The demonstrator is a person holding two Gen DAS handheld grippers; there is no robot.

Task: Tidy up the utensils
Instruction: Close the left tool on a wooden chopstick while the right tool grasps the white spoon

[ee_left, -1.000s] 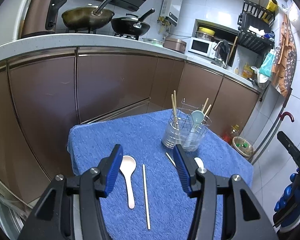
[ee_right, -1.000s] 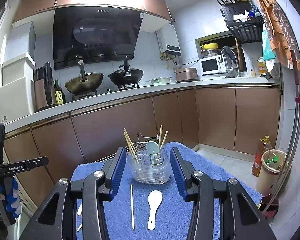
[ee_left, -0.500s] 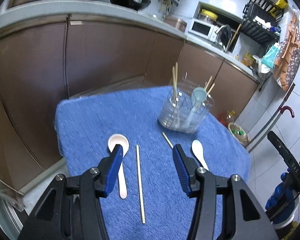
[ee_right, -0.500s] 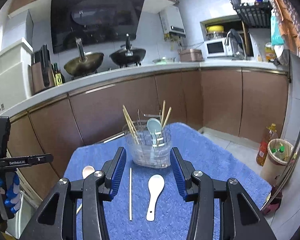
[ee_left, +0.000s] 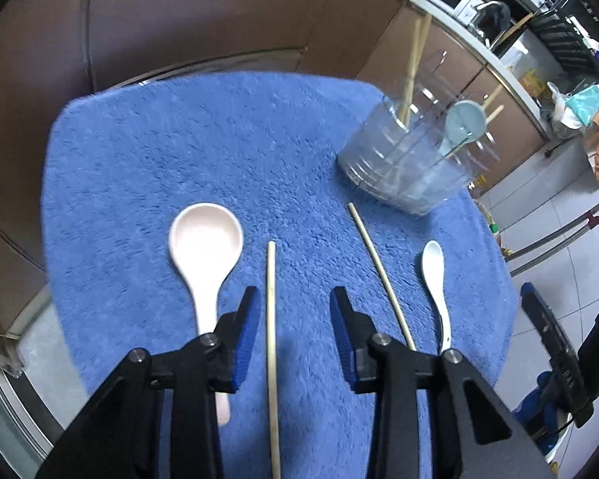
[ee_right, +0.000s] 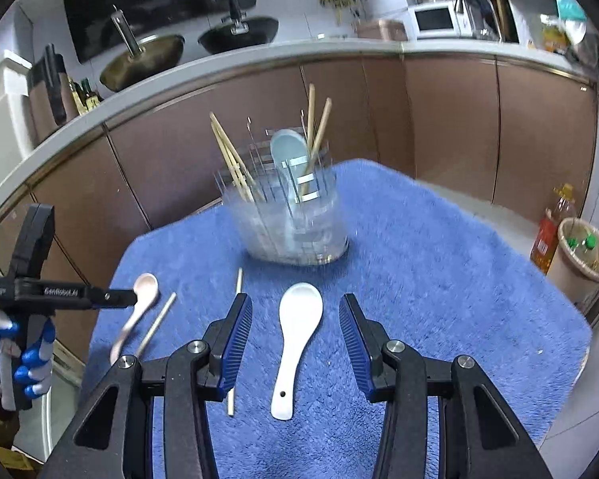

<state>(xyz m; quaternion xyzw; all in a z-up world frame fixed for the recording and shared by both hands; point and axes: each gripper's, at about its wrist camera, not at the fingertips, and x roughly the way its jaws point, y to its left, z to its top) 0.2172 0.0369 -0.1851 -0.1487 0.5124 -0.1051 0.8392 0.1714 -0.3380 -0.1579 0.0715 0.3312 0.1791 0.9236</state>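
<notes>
A clear utensil holder [ee_left: 407,159] [ee_right: 295,215] with chopsticks and a pale blue spoon stands at the back of the blue towel [ee_left: 203,143] [ee_right: 439,263]. On the towel lie a pink spoon [ee_left: 205,247] [ee_right: 137,303], two loose chopsticks [ee_left: 272,343] [ee_left: 381,275] and a white spoon [ee_left: 435,279] [ee_right: 297,335]. My left gripper [ee_left: 293,319] is open and straddles one chopstick from above. My right gripper [ee_right: 295,331] is open, with the white spoon between its fingers.
Brown kitchen cabinets and a counter with woks [ee_right: 139,60] run behind the table. A bin [ee_right: 583,263] and an oil bottle [ee_right: 547,235] stand on the floor at the right. The towel's edges drop off on all sides.
Both grippers have tilted down and moved closer to the towel. The left now brackets a chopstick, the right the white spoon. Both stay open.
</notes>
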